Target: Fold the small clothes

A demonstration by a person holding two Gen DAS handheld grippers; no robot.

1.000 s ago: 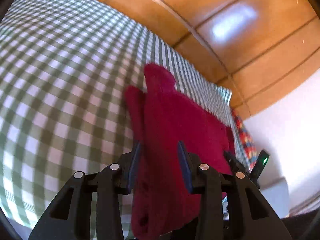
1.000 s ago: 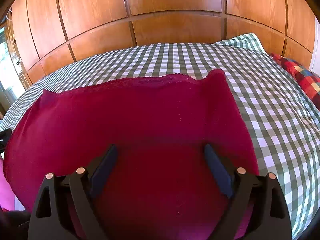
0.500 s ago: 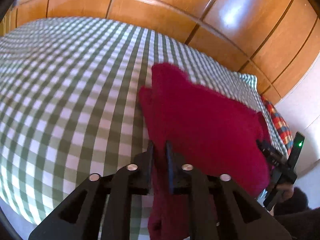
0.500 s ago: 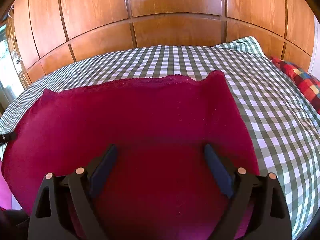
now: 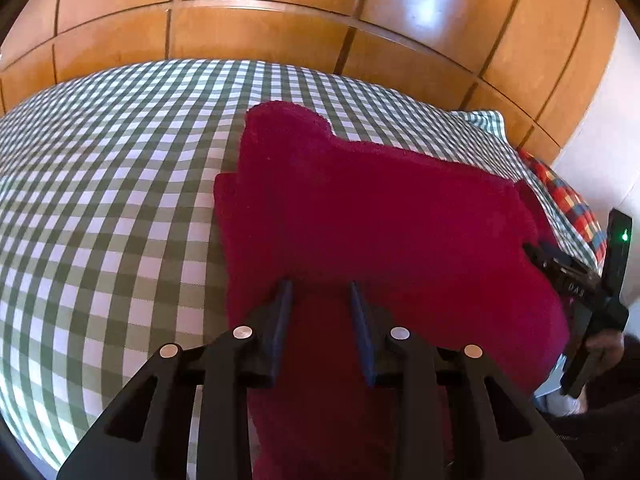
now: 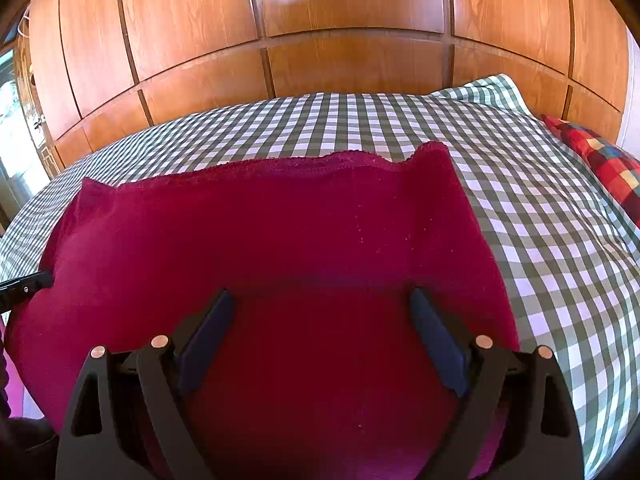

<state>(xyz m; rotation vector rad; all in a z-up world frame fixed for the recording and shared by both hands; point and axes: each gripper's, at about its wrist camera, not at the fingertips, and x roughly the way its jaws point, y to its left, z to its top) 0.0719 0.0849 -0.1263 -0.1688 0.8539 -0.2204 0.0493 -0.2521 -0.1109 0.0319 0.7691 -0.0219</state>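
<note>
Your left claw (image 5: pixel 320 294) has just been opening, jaws apart over the red garment (image 5: pixel 360 216) (spread on the checked bed (image 5: pixel 100 200)); your right claw (image 6: pixel 320 308) gapes wide above it.

A dark red fuzzy garment (image 6: pixel 280 240) lies spread flat on the checked bed (image 6: pixel 540 240), at its near edge, with a scalloped far hem, one narrow flap reaching farther up the bed, and its left edge doubled.

One red garment (image 6: pixel 280 240), two grippers (image 6: pixel 320 320)
</note>
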